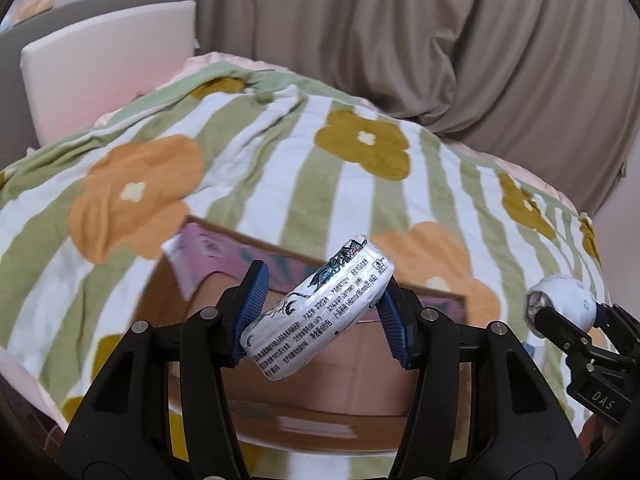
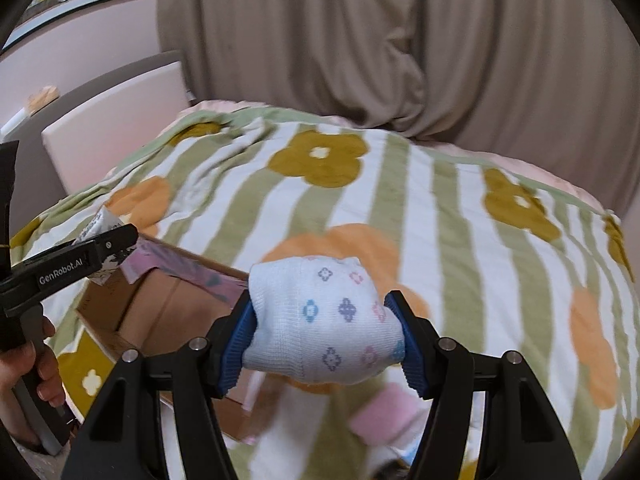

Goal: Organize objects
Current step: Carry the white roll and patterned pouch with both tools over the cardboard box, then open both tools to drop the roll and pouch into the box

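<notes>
Between the blue pads of the left gripper (image 1: 322,316) sits a white tissue pack (image 1: 316,312), printed with black text and tilted, pinched at its two ends above the open cardboard box (image 1: 360,364). Over in the right wrist view, the right gripper (image 2: 324,336) is clamped on a rolled white sock (image 2: 324,320) with small coloured diamond motifs, held in the air just right of the box and above the bedding. Beneath both lies the striped floral blanket (image 2: 420,208) covering the bed, with a pink item, too blurred to name, below the sock. Farther back hangs a grey-brown curtain (image 1: 440,40).

Both items look ready for dropping in, so this reads as the placing step. Next, the pack probably needs lowering into the box before its claw parts, then the sock carried leftward over the opening.
</notes>
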Action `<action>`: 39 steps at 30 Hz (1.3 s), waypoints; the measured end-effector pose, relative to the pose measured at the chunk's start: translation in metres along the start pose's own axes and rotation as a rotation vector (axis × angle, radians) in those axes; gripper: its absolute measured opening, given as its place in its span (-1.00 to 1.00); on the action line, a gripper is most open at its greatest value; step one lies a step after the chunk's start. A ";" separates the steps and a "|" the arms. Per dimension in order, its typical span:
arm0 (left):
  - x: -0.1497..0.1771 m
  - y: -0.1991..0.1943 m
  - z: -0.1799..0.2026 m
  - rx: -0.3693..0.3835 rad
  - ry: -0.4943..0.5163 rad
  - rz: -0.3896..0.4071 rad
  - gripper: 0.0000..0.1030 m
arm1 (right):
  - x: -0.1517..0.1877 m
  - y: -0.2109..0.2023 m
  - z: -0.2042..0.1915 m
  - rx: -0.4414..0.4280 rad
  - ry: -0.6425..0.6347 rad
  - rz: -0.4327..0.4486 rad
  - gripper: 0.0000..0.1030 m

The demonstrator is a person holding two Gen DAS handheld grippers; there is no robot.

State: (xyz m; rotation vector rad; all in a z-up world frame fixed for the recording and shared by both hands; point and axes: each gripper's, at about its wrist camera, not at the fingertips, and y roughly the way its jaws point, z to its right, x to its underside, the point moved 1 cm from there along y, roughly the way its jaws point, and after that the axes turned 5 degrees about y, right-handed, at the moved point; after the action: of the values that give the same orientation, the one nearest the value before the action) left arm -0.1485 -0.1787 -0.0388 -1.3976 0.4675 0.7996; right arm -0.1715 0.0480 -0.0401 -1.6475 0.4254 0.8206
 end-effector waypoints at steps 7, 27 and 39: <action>0.008 0.017 -0.043 -0.003 0.002 -0.036 -0.03 | 0.007 0.043 -0.058 -0.051 -0.032 -0.061 0.17; 0.055 0.097 -0.080 0.047 0.047 -0.185 -0.03 | 0.045 0.132 -0.104 -0.064 -0.038 -0.231 0.17; 0.053 0.111 -0.070 0.074 0.121 -0.228 -0.01 | 0.046 0.145 -0.108 -0.065 -0.040 -0.264 0.17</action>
State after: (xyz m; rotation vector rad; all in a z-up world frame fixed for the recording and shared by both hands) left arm -0.1831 -0.2374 -0.1622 -1.4057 0.4173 0.5104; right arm -0.2068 -0.0837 -0.1675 -1.7007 0.1494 0.6734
